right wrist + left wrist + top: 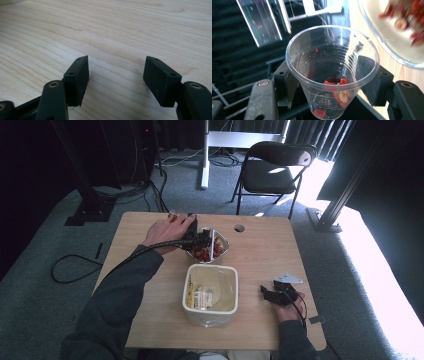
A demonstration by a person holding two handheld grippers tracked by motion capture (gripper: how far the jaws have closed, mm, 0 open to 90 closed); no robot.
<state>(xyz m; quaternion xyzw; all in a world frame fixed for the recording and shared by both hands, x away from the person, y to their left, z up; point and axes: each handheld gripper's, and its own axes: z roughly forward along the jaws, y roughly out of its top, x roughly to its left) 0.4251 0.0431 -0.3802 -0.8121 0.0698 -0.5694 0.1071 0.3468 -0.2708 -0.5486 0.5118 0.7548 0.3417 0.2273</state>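
Note:
My left gripper [329, 81] is shut on a clear plastic cup [332, 57], its black pads pressing the cup's two sides. A few red pieces and one pale piece [337, 96] lie in the cup's bottom. In the high view the left gripper [200, 239] is at the far left of the table, right over a shallow bowl [227, 245] of red pieces. That bowl's pale rim [387, 47] lies just beyond the cup. My right gripper [116, 80] stands open over bare wood, with nothing between its jaws. It rests at the table's right [275, 294].
A cream rectangular tub [210, 292] with some pale contents stands in the table's middle, between the two hands. A small round hole [239, 228] is in the tabletop near the far edge. A black folding chair [275, 167] stands beyond the table.

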